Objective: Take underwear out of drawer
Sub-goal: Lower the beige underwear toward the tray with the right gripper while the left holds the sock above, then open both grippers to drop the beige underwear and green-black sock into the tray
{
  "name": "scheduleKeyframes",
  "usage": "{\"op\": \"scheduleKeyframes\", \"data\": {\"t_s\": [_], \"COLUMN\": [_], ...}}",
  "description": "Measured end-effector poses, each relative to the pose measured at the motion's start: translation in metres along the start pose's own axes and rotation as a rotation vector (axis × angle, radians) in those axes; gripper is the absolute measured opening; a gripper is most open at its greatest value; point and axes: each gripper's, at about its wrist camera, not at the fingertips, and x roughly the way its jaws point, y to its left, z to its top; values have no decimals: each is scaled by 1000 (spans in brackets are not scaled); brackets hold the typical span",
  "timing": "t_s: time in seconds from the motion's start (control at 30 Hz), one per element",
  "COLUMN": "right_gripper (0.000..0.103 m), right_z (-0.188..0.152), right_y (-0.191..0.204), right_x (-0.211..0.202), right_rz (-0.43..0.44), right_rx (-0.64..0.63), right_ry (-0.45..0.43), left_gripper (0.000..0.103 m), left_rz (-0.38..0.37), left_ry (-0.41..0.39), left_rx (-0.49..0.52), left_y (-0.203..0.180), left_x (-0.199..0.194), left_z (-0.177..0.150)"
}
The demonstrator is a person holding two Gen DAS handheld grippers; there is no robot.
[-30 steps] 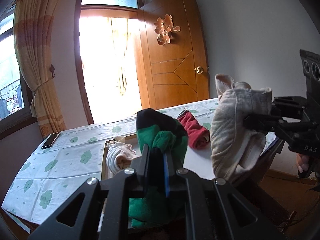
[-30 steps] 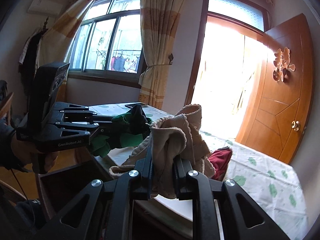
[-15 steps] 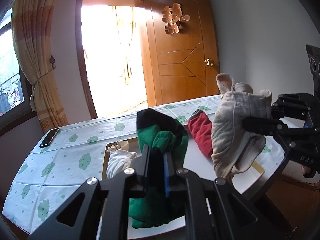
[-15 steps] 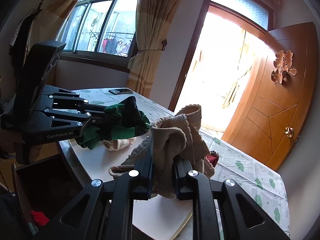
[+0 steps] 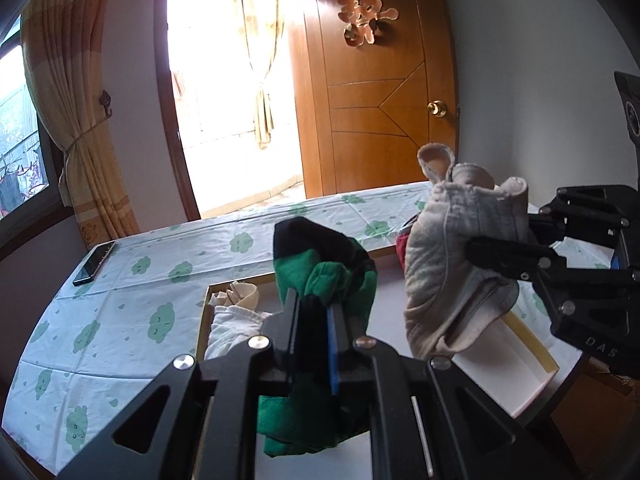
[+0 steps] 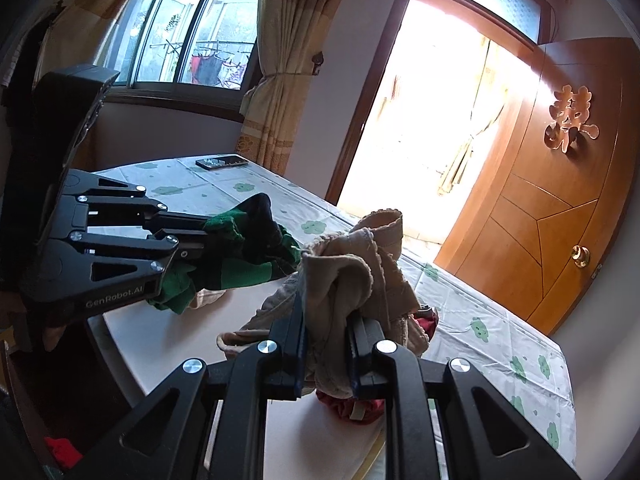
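Both grippers are carried forward and higher over white tray (image 5: 520,364) on bed. Dark drawer interior, seen at lower left of right wrist view a second ago, is now nearly gone from view. More of floral bedsheet (image 5: 120,320) is seen below left gripper (image 5: 320,312). Red garment (image 6: 426,322), formerly beside beige underwear (image 6: 352,280), is now largely hidden behind it. White garment (image 5: 232,328) is partly covered by left gripper frame.
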Motion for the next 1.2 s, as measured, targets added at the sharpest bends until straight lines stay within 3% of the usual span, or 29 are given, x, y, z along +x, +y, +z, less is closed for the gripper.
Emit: {"op": "scheduleKeyframes", "data": {"t_s": [0.37,0.73,0.83,0.87,0.9,0.97,1.13,1.2], "right_gripper": [18,18,20,28,43,58,59,64], "right_z": [7,1,-2,-3,-4,-5,-7,-8], "right_y": [-6,-7,-10,-11,-13,-15,-13,-9], "right_x": [41,68,72,74,74,71,55,44], "right_rz": [-36,-44,-40,-35,-48,-55,-51,-46], "right_rx": [16,34,45,57,64,78,72,64], "right_ry": [80,135,144,151,154,140,117,105], "left_gripper": [9,9,9,9,12,18,54,58], "left_rz": [22,41,43,40,39,48,58,52], "left_ry": [58,73,82,84,85,94,41,16], "left_rx": [-83,-78,-85,-91,-94,-94,-95,-95], "left_y": [10,2,2,2,2,1,1,2], "left_x": [40,60,67,68,68,69,52,43], "left_z": [13,10,7,6,5,3,5,5]}}
